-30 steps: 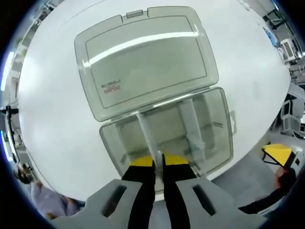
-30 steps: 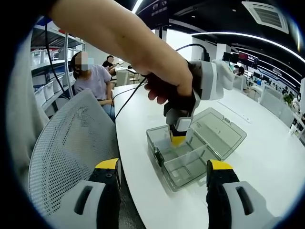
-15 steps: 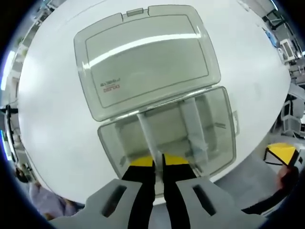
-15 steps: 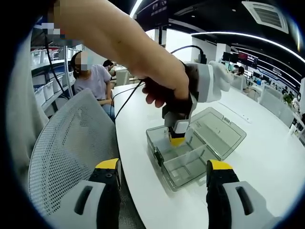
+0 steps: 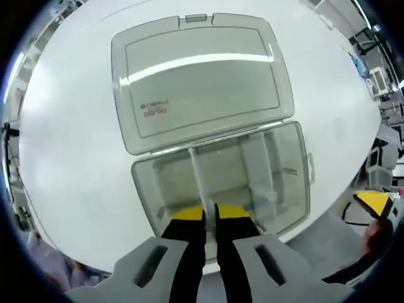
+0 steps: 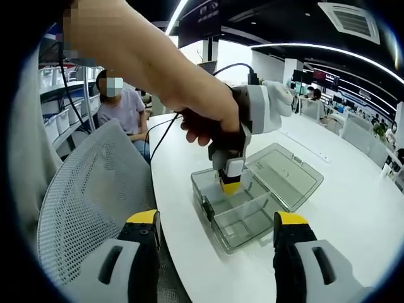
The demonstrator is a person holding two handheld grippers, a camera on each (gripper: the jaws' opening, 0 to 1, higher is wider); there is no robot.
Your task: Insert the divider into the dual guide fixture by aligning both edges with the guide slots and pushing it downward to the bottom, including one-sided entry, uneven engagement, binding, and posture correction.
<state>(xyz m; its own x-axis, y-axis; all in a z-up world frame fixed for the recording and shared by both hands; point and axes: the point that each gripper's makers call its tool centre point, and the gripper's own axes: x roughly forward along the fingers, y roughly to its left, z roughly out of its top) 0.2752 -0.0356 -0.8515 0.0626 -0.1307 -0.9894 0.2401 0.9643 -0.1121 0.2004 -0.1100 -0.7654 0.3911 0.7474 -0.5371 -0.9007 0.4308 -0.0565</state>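
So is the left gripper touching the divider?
Touching. In the left gripper view the left gripper has its jaws shut on the divider's near edge.

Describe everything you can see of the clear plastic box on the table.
The box is smoky see-through plastic, rectangular with rounded corners. Its hinged lid lies folded fully open, flat on the white table, with small printed lettering and a latch tab on its far edge. The tray holds upright see-through dividers across its width. The left gripper has its jaws closed on one thin divider standing in the tray. The box sits near the table's edge.
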